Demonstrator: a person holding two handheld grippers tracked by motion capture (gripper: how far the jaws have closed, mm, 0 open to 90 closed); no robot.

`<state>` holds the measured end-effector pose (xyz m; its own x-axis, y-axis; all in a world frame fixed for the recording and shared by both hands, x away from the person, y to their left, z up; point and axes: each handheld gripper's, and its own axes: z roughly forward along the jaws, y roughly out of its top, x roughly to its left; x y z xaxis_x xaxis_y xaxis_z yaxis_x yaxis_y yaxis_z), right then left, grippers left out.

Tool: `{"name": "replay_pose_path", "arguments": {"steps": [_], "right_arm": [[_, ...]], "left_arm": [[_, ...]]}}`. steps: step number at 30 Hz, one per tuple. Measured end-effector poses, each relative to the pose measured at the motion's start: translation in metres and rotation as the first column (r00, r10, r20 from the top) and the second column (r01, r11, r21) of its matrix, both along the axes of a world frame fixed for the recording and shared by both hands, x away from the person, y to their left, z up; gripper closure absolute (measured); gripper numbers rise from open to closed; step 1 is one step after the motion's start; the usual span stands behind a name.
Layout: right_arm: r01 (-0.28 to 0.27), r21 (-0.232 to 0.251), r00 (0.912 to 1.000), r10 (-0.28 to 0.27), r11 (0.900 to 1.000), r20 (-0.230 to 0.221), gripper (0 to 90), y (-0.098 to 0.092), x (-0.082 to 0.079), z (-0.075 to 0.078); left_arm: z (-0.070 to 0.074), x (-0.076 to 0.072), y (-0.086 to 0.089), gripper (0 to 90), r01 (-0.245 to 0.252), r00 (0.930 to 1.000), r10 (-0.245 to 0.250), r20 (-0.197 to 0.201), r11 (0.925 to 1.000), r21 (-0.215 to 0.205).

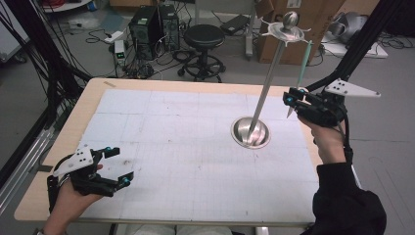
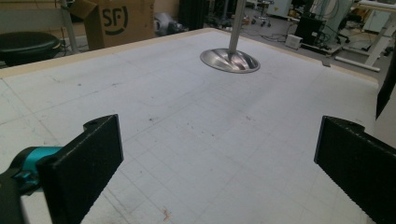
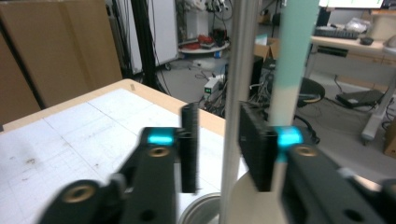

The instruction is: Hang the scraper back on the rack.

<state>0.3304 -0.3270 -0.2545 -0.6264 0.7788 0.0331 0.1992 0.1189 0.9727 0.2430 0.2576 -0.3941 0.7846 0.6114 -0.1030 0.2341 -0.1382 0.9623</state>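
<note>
A metal stand rises tilted from its round dish base on the white gridded mat, topped by a ball and a hooked disc. A pale green stick hangs from the disc's right side. My right gripper is held in the air at the stick's lower end, open. In the right gripper view its jaws stand a little apart with the stand's pole showing beyond the gap, and the stick runs just outside the right-hand jaw. My left gripper rests open at the near left corner, nothing between its jaws.
The table's wooden edge frames the mat. On the floor beyond it stand a black stool, computer towers with cables, and a cardboard box. A black frame strut slants down at the right.
</note>
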Motion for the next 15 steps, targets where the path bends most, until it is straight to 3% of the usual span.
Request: {"name": "replay_pose_path", "arguments": {"steps": [7,15], "right_arm": [[-0.044,-0.007,0.9989,0.044,0.999,-0.014,41.2,0.01,-0.021,-0.022],[-0.069,-0.041,0.9959,0.067,0.997,-0.061,15.7,0.029,-0.031,-0.047]], "left_arm": [[0.0,0.003,-0.005,1.7,0.01,0.9999,-0.01,0.0,0.9999,-0.006],[0.002,0.011,-0.015,1.7,0.044,0.999,-0.044,0.005,0.9988,-0.022]]}}
